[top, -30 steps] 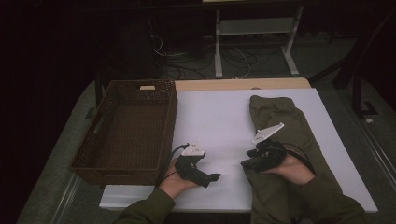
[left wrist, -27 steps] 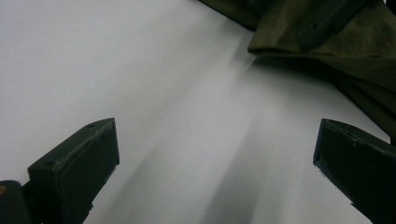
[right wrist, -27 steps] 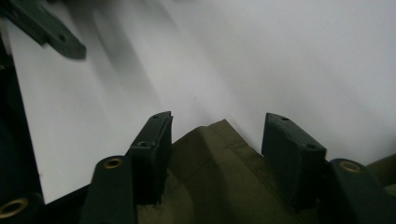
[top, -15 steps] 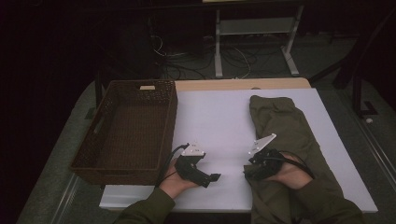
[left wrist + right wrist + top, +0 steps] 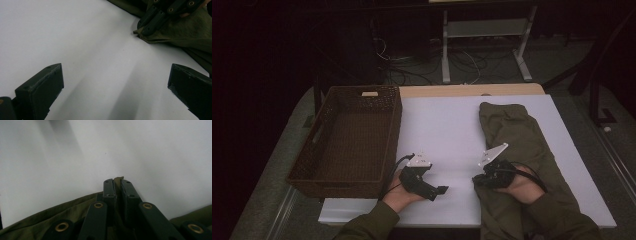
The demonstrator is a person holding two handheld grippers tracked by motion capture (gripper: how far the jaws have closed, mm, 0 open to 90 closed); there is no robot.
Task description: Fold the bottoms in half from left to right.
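Lengthwise, the olive trousers run away from the person, edge pinched by right gripper fingers, just closed.

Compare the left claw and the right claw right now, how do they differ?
The left claw stands wide open with nothing between its jaws; the right claw has just been closing and is shut on an edge of the olive green garment. The left claw sits over the bare white tabletop; the right claw sits at the garment's edge. Both are black and hand-held.
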